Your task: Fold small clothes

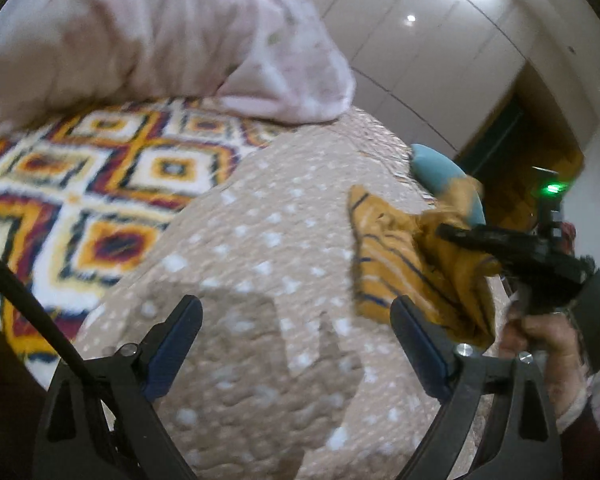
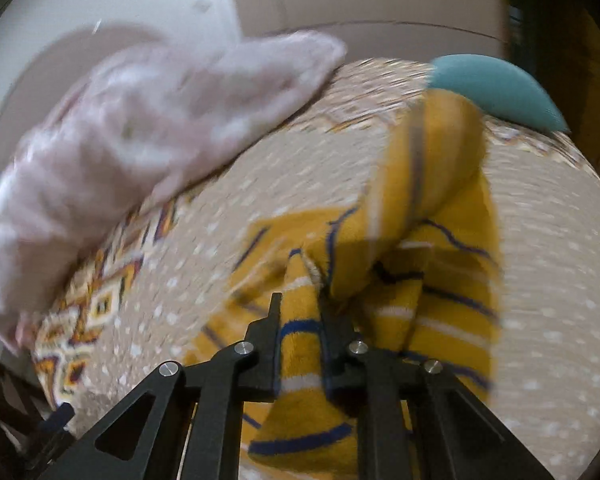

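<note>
Bedspread under you serves as the folding surface, with the pink blanket heaped at its far side. Your right gripper is clamped on the yellow striped garment, a fold pinched between its fingers to drag it. Your left gripper stands wide open and empty, the garment just beyond its right finger.

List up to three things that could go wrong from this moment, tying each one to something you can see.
1. The right tongs pinch only a bunched fold of the yellow striped garment, so it may slip free or stay crumpled.
2. The left tongs stand open and hold nothing, leaving the garment unsupported on that side.
3. The hanging cloth could drag over the teal cushion nearby.
</note>
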